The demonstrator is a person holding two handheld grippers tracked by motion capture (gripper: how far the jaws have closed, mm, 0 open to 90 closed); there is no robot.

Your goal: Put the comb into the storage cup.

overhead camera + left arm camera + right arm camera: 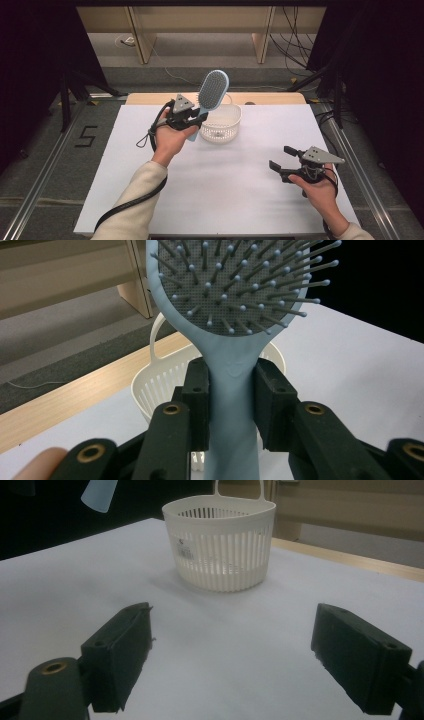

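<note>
While the right gripper (281, 164) waited low over the table (235, 200) with jaws wide and nothing between them, the left gripper (192, 117) clamped the brush (212, 92) by its handle. Its long axis ran steeply upward, pale blue oval head topmost, bristles facing the person, beside the white slatted basket (221, 129).

We've got the basket (220, 128) at the table's (215, 200) far edge, hairbrush (212, 90) raised above its left rim, right gripper (281, 162) nearer us, well apart to the right.
</note>
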